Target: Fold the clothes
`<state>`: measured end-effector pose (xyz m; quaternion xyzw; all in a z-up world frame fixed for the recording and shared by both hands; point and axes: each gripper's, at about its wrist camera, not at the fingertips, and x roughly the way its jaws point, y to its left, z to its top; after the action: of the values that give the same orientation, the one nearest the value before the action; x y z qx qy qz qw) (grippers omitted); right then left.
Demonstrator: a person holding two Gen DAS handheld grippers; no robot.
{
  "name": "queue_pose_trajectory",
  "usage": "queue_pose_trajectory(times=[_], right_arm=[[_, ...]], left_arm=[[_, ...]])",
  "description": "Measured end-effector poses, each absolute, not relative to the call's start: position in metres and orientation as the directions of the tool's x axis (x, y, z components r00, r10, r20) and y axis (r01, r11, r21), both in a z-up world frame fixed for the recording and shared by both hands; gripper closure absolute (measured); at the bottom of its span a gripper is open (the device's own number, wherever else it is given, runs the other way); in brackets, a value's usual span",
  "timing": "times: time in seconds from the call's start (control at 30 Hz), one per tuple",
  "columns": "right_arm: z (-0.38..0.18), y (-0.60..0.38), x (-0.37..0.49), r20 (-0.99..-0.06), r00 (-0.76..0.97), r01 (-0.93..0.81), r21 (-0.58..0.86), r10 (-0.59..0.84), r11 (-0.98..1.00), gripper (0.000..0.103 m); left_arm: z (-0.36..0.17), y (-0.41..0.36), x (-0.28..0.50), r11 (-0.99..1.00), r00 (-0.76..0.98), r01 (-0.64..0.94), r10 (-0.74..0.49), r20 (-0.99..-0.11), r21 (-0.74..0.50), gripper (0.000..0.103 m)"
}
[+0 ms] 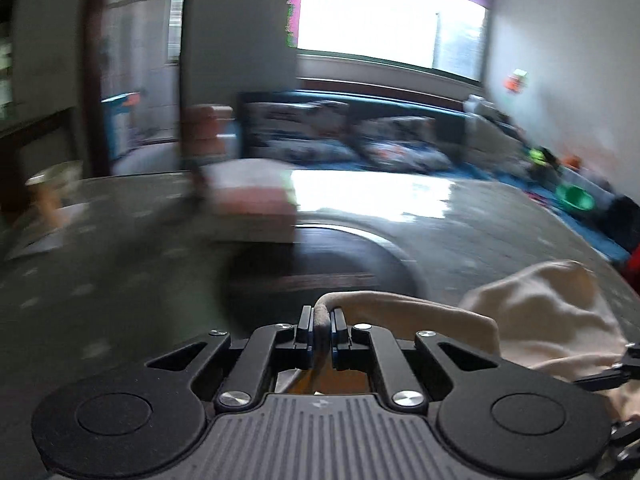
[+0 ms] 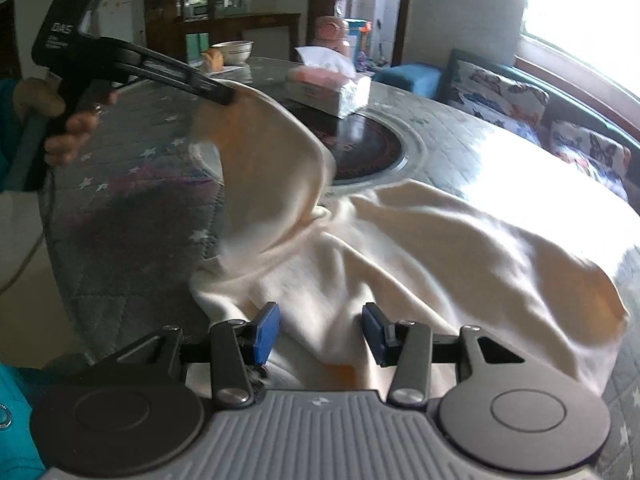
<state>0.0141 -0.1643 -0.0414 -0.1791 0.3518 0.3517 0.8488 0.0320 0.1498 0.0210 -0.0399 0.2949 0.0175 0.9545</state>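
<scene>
A cream garment (image 2: 420, 248) lies crumpled on the round table (image 2: 132, 184). My left gripper (image 1: 321, 326) is shut on a fold of the cream garment (image 1: 552, 316) and holds it lifted above the table. In the right wrist view the left gripper (image 2: 224, 96) holds that part of the cloth up at the left, so the cloth hangs down in a sheet. My right gripper (image 2: 322, 330) is open, its blue pads just above the near edge of the garment, with nothing between them.
A tissue box (image 2: 328, 88) stands past the dark round inset (image 2: 372, 148) at the table's middle. A bowl (image 2: 234, 50) sits at the far edge. A sofa with patterned cushions (image 2: 520, 100) runs along the right under the window.
</scene>
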Motion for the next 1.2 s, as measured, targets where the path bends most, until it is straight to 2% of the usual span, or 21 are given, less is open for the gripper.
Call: queue_pose_trajectory(times=[0.17,0.27,0.3,0.37,0.47,0.63,0.73,0.83,0.93,0.97,1.07,1.2], right_arm=[[-0.045,-0.145,0.015,-0.728,0.490,-0.755,-0.081,0.479,0.650,0.057],[-0.051,-0.136,0.015,-0.733,0.496,-0.762,-0.110,0.466,0.639,0.063],[-0.051,-0.136,0.015,-0.731,0.505,-0.754,-0.113,0.460,0.647,0.078],[-0.048,-0.139,0.015,-0.722,0.535,-0.726,-0.129,0.438,0.675,0.095],[-0.036,-0.161,0.012,-0.689,0.606,-0.658,-0.153,0.397,0.738,0.101],[-0.013,-0.222,0.009,-0.629,0.730,-0.476,-0.184,0.269,0.860,0.101],[-0.004,-0.258,0.009,-0.635,0.743,-0.382,-0.141,0.213,0.913,0.101],[-0.005,-0.255,0.001,-0.653,0.705,-0.454,-0.114,0.278,0.884,0.096],[-0.011,-0.226,-0.003,-0.659,0.634,-0.575,-0.052,0.405,0.816,0.093],[-0.013,-0.216,-0.003,-0.658,0.612,-0.607,-0.037,0.438,0.794,0.089],[-0.020,-0.182,-0.002,-0.668,0.529,-0.714,-0.017,0.523,0.700,0.067],[-0.039,-0.144,0.008,-0.704,0.458,-0.778,-0.022,0.543,0.628,0.066]], left_arm=[[0.010,0.185,0.006,0.987,0.784,-0.152,0.096,-0.614,-0.040,0.095],[-0.001,0.197,-0.001,0.984,0.760,-0.175,0.108,-0.641,-0.041,0.095],[-0.005,0.197,-0.001,0.983,0.754,-0.181,0.112,-0.647,-0.041,0.095],[-0.008,0.198,-0.001,0.982,0.748,-0.187,0.118,-0.653,-0.036,0.095],[-0.008,0.199,-0.003,0.981,0.748,-0.190,0.123,-0.652,-0.034,0.094],[-0.008,0.202,-0.008,0.980,0.742,-0.199,0.139,-0.656,-0.017,0.095],[-0.010,0.204,-0.011,0.980,0.730,-0.201,0.144,-0.668,-0.008,0.095],[-0.013,0.205,-0.013,0.979,0.716,-0.204,0.155,-0.681,0.007,0.095],[-0.014,0.206,-0.017,0.976,0.710,-0.216,0.170,-0.683,0.019,0.094],[-0.014,0.207,-0.019,0.975,0.708,-0.222,0.173,-0.685,0.017,0.094],[-0.016,0.212,-0.025,0.971,0.700,-0.236,0.183,-0.690,0.018,0.094],[-0.019,0.221,-0.032,0.964,0.687,-0.265,0.197,-0.699,0.012,0.094]])
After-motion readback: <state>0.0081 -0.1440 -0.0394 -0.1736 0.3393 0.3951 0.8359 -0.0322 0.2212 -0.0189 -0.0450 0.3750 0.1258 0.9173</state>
